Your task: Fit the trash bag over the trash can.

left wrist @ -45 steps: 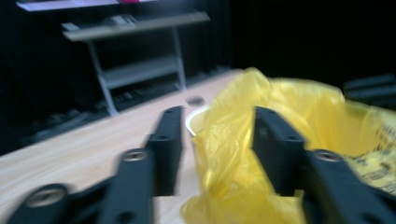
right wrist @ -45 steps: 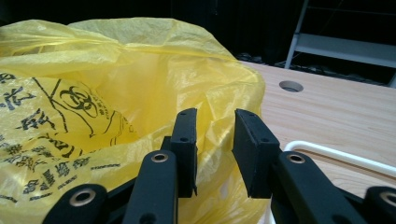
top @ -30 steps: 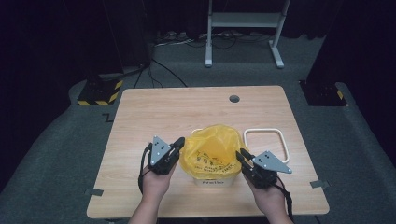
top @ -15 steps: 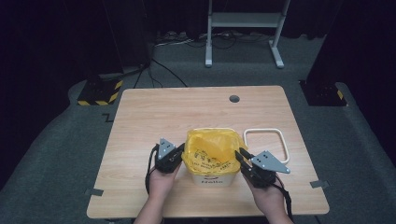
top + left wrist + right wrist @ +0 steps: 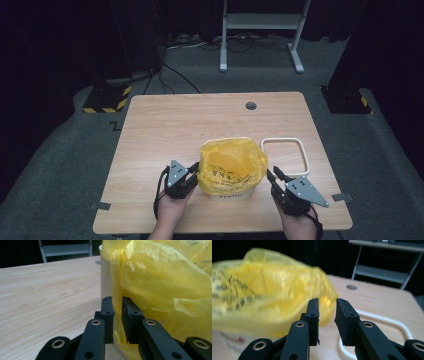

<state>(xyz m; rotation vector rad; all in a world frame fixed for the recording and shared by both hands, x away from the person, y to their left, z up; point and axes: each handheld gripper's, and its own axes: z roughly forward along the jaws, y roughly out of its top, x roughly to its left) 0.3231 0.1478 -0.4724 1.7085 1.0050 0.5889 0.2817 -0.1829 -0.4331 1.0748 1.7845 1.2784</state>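
High view first: there's a light wooden table (image 5: 210, 125) with a small white plastic bin (image 5: 231, 192) near the front edge, and a crinkly yellow plastic bag (image 5: 231, 165) is stuffed in it and folded out over the rim. Just to the right of the bin a white rounded-rectangle plastic frame (image 5: 284, 156) lies flat on the wood. The left gripper (image 5: 192, 171) sits right up against the left side of the bag, the right gripper (image 5: 274, 175) is just off the bag's right side, each one held in a hand coming in from the bottom edge.

Left gripper view: the two black jaws are a narrow slit apart and have just been opening. A bit of the yellow film shows down in the slit between them, but the pads aren't pressing on it, so I'd call it released. The right-hand jaw is tucked close in against the bag's hanging skirt, and the white wall of the bin stands just behind.

Right gripper view: these jaws stand a little wider and have also just been opening, with nothing between them, so not grasping anything. The bag is a blurry yellow lump ahead and to the left, and the white frame curves on the table under the right-hand jaw.
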